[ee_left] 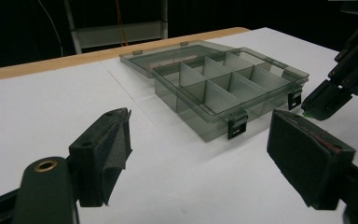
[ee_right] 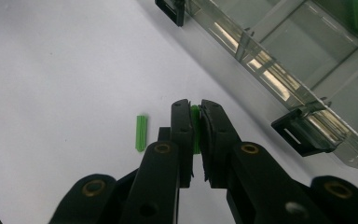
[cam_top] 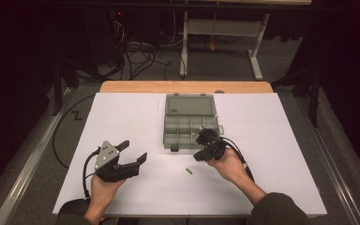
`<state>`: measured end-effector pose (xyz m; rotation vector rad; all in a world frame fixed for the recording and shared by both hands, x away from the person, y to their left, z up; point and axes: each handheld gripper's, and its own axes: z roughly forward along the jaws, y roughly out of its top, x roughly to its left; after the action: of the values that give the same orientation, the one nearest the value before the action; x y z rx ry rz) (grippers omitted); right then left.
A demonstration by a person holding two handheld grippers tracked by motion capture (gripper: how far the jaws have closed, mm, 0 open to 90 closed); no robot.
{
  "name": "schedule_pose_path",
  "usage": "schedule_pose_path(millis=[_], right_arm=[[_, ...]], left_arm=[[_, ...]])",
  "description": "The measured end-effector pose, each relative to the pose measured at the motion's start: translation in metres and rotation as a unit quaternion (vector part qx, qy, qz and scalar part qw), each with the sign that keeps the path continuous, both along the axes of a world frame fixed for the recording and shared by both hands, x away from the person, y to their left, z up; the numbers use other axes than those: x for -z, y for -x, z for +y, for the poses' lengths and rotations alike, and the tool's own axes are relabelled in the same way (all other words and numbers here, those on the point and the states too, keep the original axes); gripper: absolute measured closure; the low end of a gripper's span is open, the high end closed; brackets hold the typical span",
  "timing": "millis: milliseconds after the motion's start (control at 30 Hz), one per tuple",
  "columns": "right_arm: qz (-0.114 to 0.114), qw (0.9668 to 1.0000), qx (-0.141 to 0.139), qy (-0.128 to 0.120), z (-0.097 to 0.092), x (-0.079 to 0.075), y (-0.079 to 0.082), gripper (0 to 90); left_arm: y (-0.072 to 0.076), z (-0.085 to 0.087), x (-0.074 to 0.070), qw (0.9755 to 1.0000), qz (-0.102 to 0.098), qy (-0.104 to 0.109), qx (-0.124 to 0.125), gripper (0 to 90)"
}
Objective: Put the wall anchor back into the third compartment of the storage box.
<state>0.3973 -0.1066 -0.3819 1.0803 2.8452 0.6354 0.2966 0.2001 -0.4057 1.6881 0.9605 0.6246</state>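
Right gripper [ee_right: 195, 122] fingers clenched on green plug [ee_right: 196, 128], mostly hidden; left gripper [ee_left: 200, 140] fingers released.

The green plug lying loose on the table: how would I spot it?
Start from the clear compartment box on the white table. Look just in front of it: the loose green plug lies flat, untouched, unlike the other green plug pinched in the right gripper.

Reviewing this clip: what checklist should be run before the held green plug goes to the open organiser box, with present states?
1. Right gripper fingers clamp the green plug: ok.
2. Organiser box lid open: ok.
3. Target compartment free: cannot tell.
4. Left gripper open, apart from the box: ok.
5. Second green plug lies loose on the table: not ok.
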Motion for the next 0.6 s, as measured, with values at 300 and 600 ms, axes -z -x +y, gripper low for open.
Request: schedule_pose_path(millis=[300, 600], right_arm=[[-0.002, 0.9999, 0.007, -0.007, -0.005, -0.006, -0.005, 86.2], [0.002, 0.9995, 0.023, -0.019, -0.009, -0.012, -0.011, 86.2]], left_arm=[[0.0, 0.0, 0.0, 1.0, 0.0, 0.0, 0.001, 21.9], [0.0, 0.0, 0.0, 1.0, -0.001, 0.001, 0.0, 21.9]])
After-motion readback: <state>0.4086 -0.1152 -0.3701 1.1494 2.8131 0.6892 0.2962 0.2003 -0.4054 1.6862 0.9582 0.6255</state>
